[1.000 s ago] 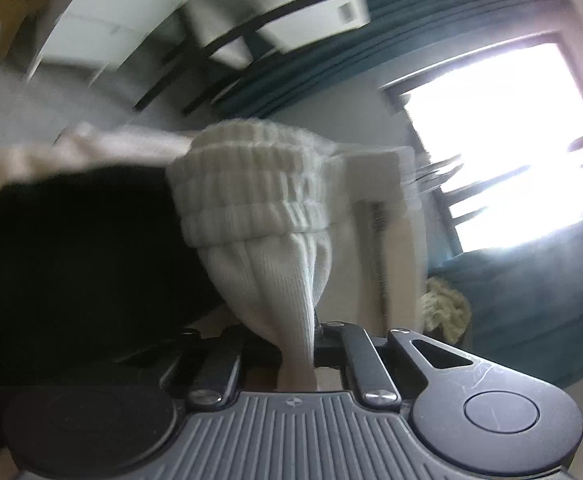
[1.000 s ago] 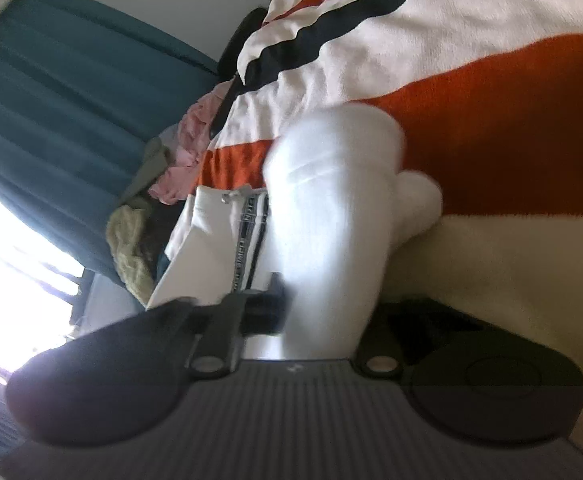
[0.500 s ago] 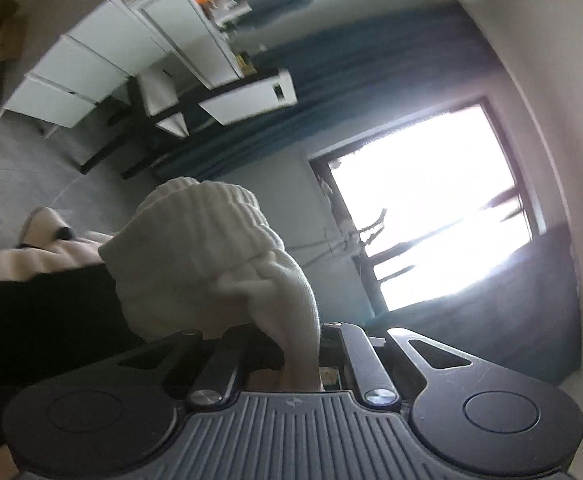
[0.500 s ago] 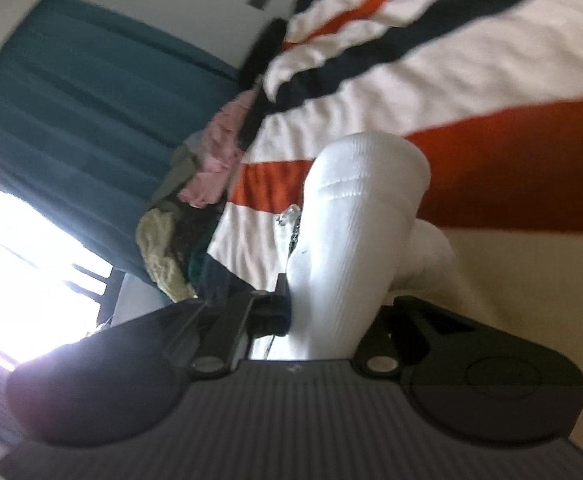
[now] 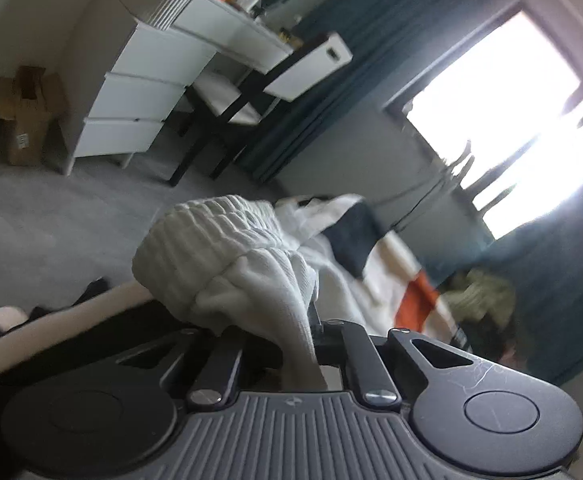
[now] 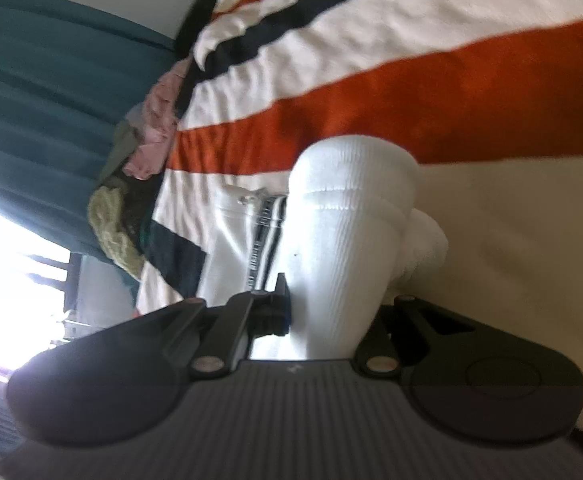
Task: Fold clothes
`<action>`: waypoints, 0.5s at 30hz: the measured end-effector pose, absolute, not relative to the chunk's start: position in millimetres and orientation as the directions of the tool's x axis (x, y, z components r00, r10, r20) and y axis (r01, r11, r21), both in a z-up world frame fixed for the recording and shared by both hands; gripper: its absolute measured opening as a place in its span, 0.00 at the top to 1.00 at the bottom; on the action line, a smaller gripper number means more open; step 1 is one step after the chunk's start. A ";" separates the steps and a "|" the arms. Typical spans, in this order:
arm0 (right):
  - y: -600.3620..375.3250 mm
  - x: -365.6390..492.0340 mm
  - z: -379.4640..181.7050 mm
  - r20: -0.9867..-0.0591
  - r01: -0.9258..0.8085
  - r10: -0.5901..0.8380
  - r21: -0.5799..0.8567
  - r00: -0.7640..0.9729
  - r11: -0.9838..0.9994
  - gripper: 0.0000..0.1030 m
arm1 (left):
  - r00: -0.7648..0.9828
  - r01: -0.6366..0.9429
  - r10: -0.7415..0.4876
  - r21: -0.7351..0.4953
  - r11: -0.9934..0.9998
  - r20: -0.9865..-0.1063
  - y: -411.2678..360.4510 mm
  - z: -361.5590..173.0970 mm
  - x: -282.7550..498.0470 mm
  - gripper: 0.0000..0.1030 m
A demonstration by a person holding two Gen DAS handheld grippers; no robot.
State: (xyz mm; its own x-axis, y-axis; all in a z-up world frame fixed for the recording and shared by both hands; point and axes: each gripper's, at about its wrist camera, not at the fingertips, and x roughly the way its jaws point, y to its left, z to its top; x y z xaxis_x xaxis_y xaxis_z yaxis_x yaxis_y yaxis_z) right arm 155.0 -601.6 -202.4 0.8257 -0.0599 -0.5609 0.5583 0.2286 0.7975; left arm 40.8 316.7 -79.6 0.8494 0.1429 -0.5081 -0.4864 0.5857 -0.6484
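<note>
Bedroom, striped bedspread point(image 6: 431, 80) across upper right: both views have swung since a second ago, the left gripper point(image 5: 311, 344), jaws easing open, and clamped right gripper point(image 6: 331, 312) each carrying a white sock point(image 5: 227, 256) mid-frame, pairing pending.
</note>
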 end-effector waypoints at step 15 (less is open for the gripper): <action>-602.0 154.4 -221.2 -0.460 0.446 0.043 0.877 0.887 0.180 0.42 | 0.752 -0.569 0.288 -0.362 0.739 -0.594 215.6 -32.9 6.5 0.46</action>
State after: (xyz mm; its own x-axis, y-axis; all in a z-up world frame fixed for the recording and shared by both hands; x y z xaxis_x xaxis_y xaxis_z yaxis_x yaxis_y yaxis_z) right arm 154.4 -602.0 -221.2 0.8868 0.0435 -0.4601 0.4461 0.1800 0.8767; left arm 6.5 215.6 -32.9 0.7515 0.2879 -0.5936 -0.5687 0.7387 -0.3617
